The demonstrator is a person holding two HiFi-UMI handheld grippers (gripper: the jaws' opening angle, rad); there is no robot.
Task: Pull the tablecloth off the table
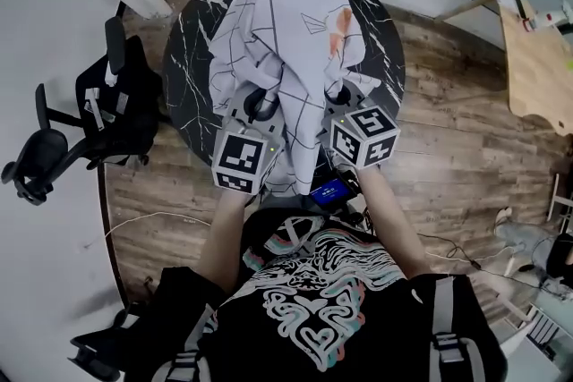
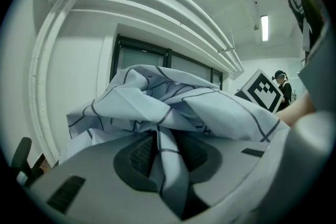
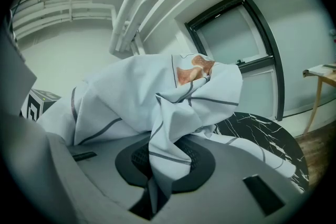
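The tablecloth (image 1: 286, 40) is white with thin dark lines and an orange print. It hangs bunched and lifted over the round black marble table (image 1: 192, 49). My left gripper (image 1: 255, 107) is shut on a fold of the tablecloth (image 2: 163, 128), with cloth pinched between its dark pads (image 2: 137, 157). At the cloth's near right side my right gripper (image 1: 338, 96) is shut on another fold of the tablecloth (image 3: 168, 134), which runs down between its pads (image 3: 193, 157). Both grippers sit side by side at the table's near edge, close to my chest.
A black office chair (image 1: 89, 121) stands left of the table. A wooden desk (image 1: 537, 67) is at the far right. Cables lie on the wooden floor (image 1: 448, 165). A window with a dark frame (image 3: 247, 34) is behind the table (image 3: 262, 134).
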